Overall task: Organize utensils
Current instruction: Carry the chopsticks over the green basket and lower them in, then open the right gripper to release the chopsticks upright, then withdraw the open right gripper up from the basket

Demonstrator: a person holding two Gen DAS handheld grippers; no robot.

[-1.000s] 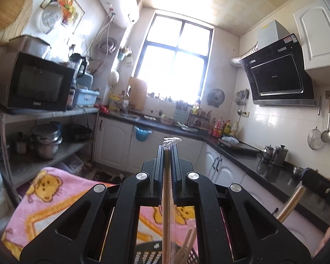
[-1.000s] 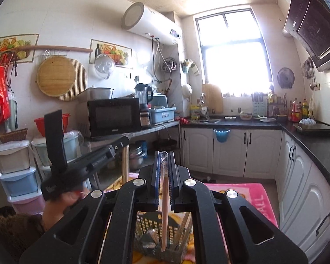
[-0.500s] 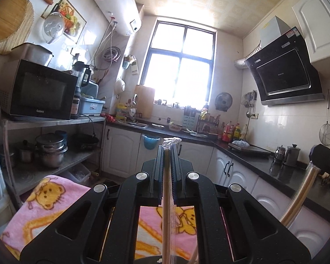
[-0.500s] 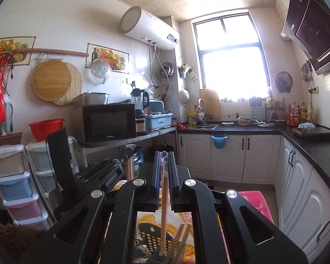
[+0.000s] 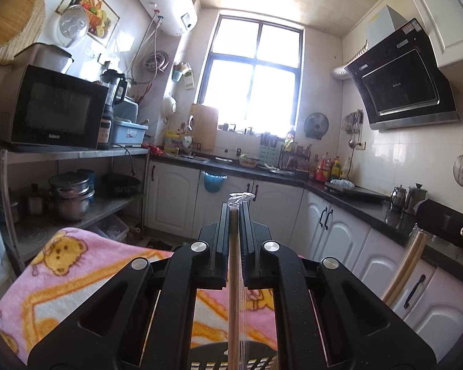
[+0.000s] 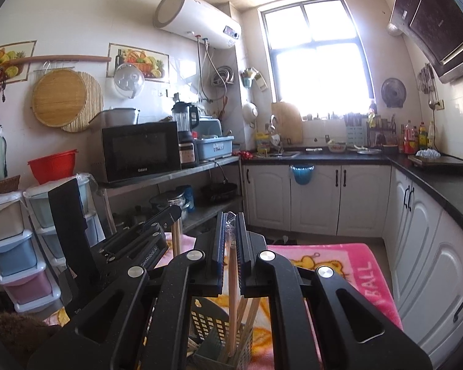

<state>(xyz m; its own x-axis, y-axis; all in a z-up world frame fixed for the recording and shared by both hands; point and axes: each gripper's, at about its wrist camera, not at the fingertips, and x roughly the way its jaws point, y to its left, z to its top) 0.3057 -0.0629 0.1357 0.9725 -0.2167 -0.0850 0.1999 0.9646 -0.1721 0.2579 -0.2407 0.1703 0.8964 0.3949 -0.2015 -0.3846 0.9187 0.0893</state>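
Lowering two wrapped chopsticks into the basket

My left claw point(image 5: 234, 212) is clamped on a wrapped chopstick point(image 5: 233, 293) that hangs straight below it, over the rim of the dark slotted basket point(image 5: 231, 351). My right claw point(image 6: 230, 225) pinches a second chopstick point(image 6: 232, 293), its lower end already inside the basket point(image 6: 213, 323) among other sticks, on the pink blanket point(image 6: 339, 262). I judge this the drop-in step: next, sink lower, then part the jaws so each stick stands in the basket.

Two grippers point(image 6: 230, 231), two held chopsticks point(image 6: 232, 283), one slotted basket point(image 6: 213, 320), one blanket point(image 6: 348, 262)
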